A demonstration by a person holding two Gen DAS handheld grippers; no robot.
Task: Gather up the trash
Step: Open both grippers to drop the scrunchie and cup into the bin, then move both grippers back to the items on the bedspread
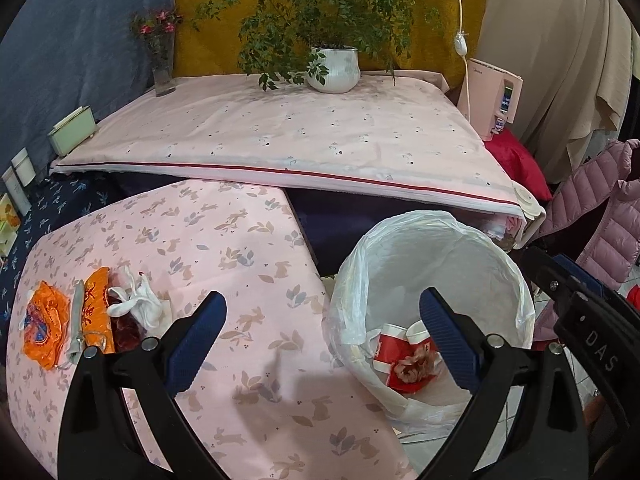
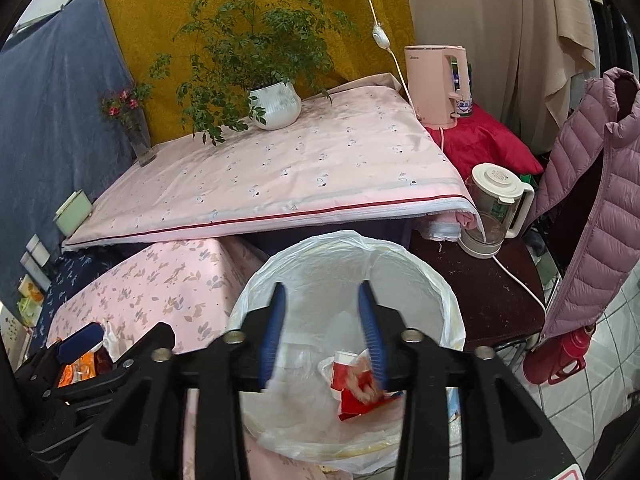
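Red trash (image 2: 352, 384) under empty right gripper (image 2: 323, 334)

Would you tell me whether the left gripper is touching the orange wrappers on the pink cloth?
Apart: the left wrist view shows the left gripper open, bare pink cloth separating it from the orange wrappers.

The low table (image 1: 224, 240) in a pink leaf-print cloth carries orange wrappers (image 1: 44, 328) and crumpled white tissue (image 1: 140, 304) near its left edge.

Orange foil wrappers (image 1: 44, 330) and crumpled white tissue (image 1: 138, 304) lie on pink rabbit-print cloth; red paper scraps (image 1: 404, 364) inside white-lined bin (image 1: 516, 280)
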